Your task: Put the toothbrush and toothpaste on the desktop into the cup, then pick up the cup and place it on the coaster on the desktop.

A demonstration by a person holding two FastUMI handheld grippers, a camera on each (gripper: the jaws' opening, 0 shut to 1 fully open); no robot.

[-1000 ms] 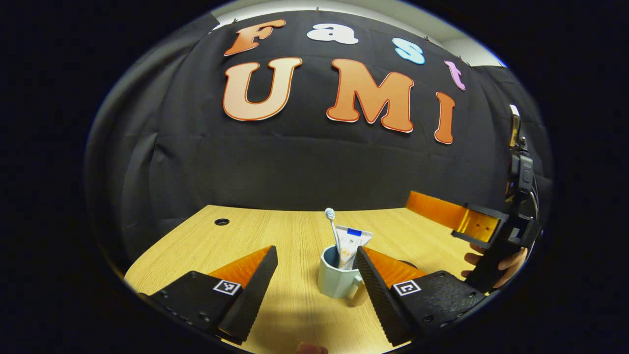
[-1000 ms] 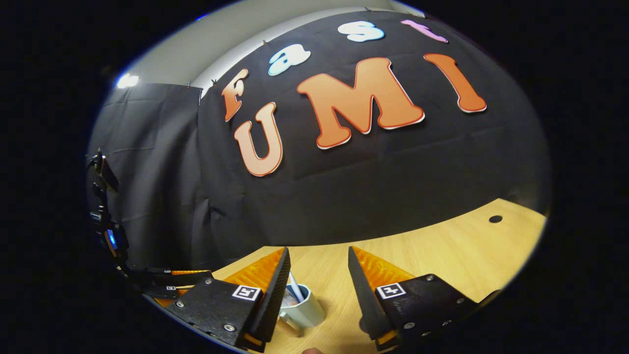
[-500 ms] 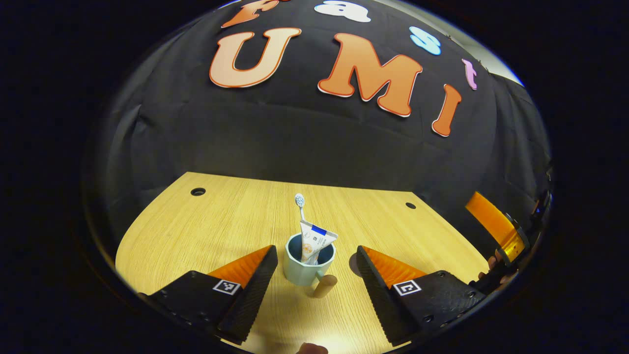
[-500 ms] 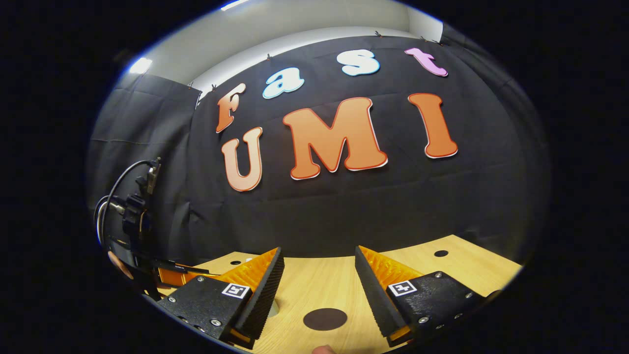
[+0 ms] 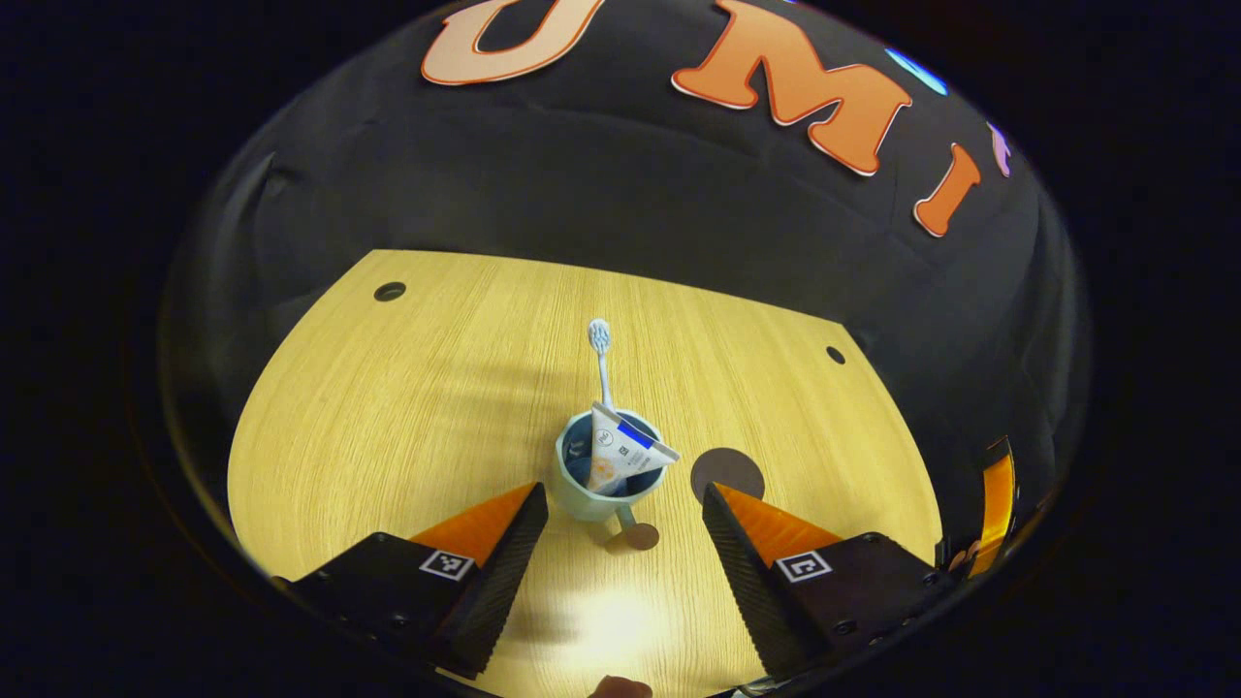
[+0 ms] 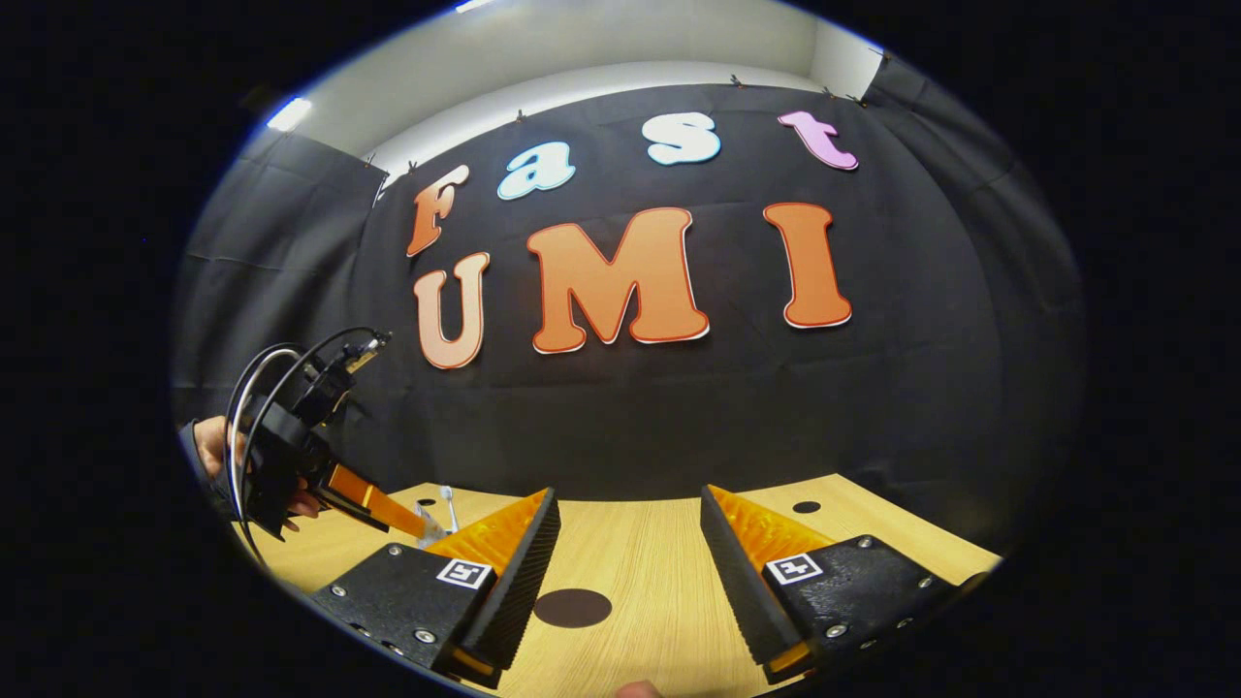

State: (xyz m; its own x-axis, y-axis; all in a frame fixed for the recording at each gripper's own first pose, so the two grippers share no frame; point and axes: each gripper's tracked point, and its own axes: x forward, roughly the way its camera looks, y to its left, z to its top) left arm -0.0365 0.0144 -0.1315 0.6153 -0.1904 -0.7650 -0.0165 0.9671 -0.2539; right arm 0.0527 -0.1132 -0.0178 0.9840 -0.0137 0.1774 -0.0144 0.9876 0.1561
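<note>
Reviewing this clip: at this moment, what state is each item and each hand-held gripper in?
Cup: upright on the desk, not on the coaster.
Toothbrush: standing in the cup, bristles up.
Toothpaste: leaning in the cup.
Coaster: bare, beside the cup.
Left hand-held gripper: open, above the cup.
Right hand-held gripper: open, holding nothing.

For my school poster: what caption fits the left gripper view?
Open left claw above a cup holding toothbrush and toothpaste, beside the coaster.
</note>
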